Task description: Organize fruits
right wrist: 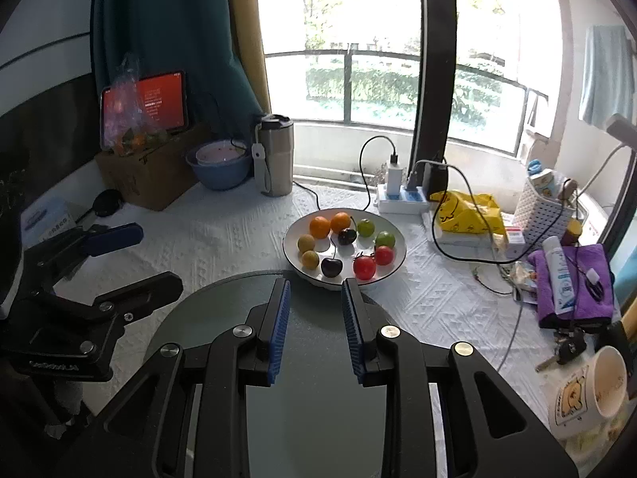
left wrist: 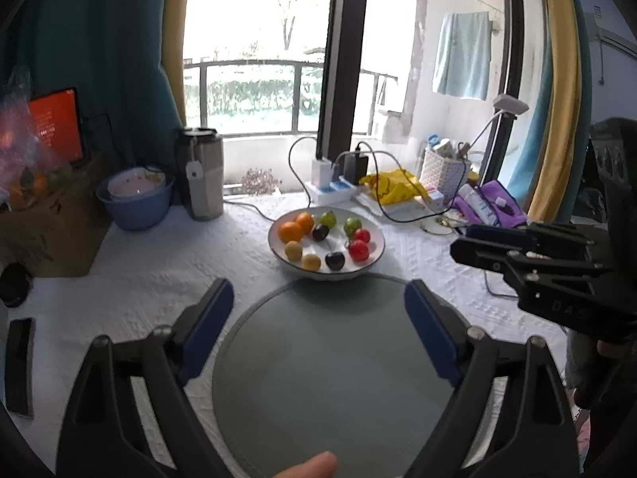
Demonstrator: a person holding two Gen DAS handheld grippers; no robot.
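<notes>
A white bowl (left wrist: 376, 257) (right wrist: 400, 259) on the white tablecloth holds small fruits in pairs: oranges (left wrist: 292, 231) (right wrist: 319, 226), green fruits (left wrist: 352, 224) (right wrist: 385, 239), dark cherries (left wrist: 335, 260) (right wrist: 331, 267), red tomatoes (left wrist: 358, 249) (right wrist: 364, 267) and yellow fruits (left wrist: 311, 261) (right wrist: 310, 259). A bare grey-green round mat (left wrist: 330, 366) (right wrist: 314, 398) lies in front of it. My left gripper (left wrist: 318, 298) (right wrist: 131, 255) is wide open and empty above the mat. My right gripper (right wrist: 315, 285) (left wrist: 462, 241) is open a little and empty, just short of the bowl.
Behind the bowl are a power strip with chargers and cables (right wrist: 402, 195), a steel tumbler (right wrist: 275, 155), a blue bowl (right wrist: 221, 169), a cardboard box with a tablet (right wrist: 145, 103). Right: yellow bag (right wrist: 464, 209), white basket (right wrist: 543, 211), purple cloth (right wrist: 573, 283), mug (right wrist: 593, 386). A black remote (left wrist: 18, 362) lies left.
</notes>
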